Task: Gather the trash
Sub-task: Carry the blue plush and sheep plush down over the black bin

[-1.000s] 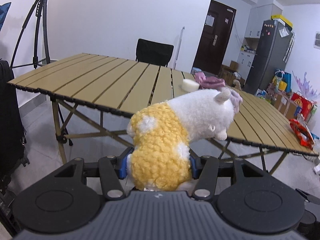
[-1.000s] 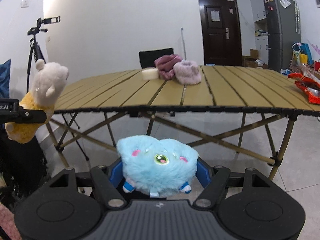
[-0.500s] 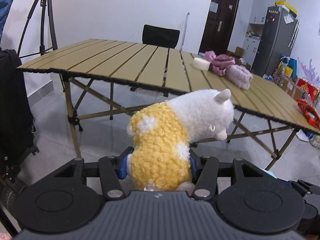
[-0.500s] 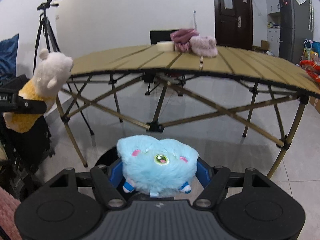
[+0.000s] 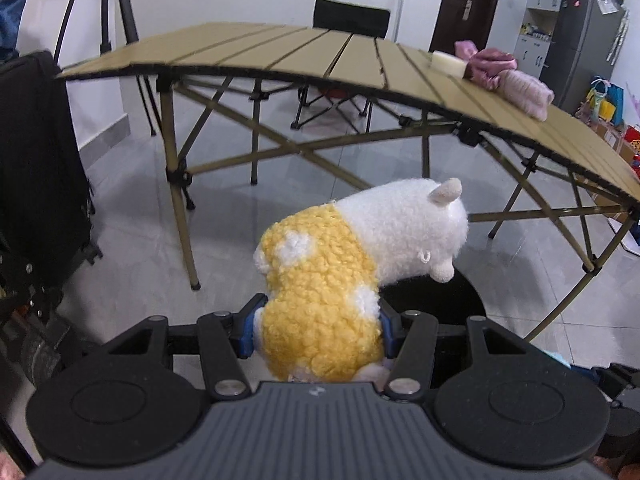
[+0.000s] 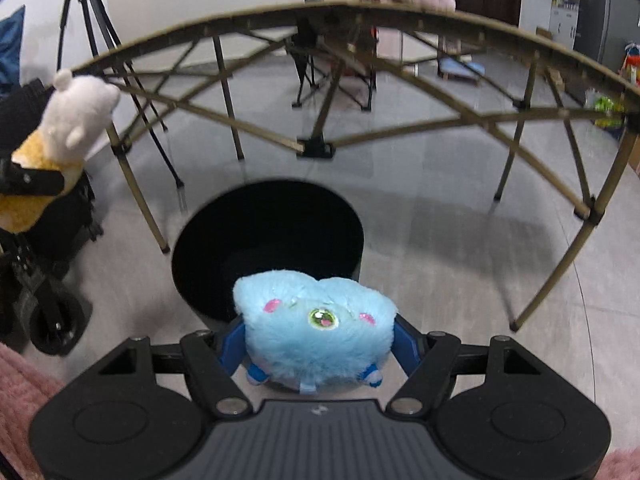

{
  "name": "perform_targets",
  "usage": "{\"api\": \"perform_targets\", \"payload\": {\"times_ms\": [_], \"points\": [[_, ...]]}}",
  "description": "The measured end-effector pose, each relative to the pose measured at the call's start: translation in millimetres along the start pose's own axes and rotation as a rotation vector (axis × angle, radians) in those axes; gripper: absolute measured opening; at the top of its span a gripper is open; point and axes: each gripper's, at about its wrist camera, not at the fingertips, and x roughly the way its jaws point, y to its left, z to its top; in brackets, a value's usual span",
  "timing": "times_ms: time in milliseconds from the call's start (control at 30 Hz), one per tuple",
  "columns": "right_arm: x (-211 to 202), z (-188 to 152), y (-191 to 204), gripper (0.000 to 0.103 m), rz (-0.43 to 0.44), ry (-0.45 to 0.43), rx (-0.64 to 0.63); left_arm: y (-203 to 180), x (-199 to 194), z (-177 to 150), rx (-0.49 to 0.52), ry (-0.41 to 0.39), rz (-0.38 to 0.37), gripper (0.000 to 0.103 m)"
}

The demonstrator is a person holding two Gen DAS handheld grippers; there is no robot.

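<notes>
While both tools point steeply down toward the floor, each grips a plush toy. Left tool (image 5: 318,330): blue pads pressed into the yellow body of a yellow-and-white plush (image 5: 352,276), clamped around its lower half; the white head leans out forward and to the right, snout hanging over the dark opening of a black bin (image 5: 460,300) on the floor, only partly seen behind the toy. Right tool (image 6: 318,344): jaws closed on a blue fluffy plush (image 6: 314,334), blue pads hugging both flanks, green eye and pink cheek spots facing the camera. Just beyond that toy stands the same black bin (image 6: 268,240), round, open, interior dark, contents not readable. Blue plush sits at the bin's near rim in the view, whether above it or short of it I cannot tell.

In the right wrist view the yellow-and-white plush (image 6: 60,136) shows at far left, held in the other tool, off to the bin's left.

Folding desk (image 5: 280,52), tan slats, crossed legs, stands behind the bin. On its top toward the far right: a pale block (image 5: 448,62), a pink cloth bundle (image 5: 488,66), a pale pink fuzzy item (image 5: 524,92), touching in a row. Black chair (image 5: 350,18) behind the desk; tripod (image 6: 86,12) at left; grey fridge (image 5: 580,36) at right. Grey tiled floor, glossy
</notes>
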Motion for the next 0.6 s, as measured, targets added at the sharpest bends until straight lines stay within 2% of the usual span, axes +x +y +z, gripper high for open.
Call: {"api": "perform_targets", "payload": {"times_ms": [167, 600], "points": [[11, -5, -2, 0.071, -0.017, 0.048, 0.014, 4, 12, 0, -0.026, 0.037, 0.018, 0.055], [21, -5, -11, 0.071, -0.033, 0.094, 0.047, 3, 22, 3, -0.029, 0.067, 0.034, 0.055]]}}
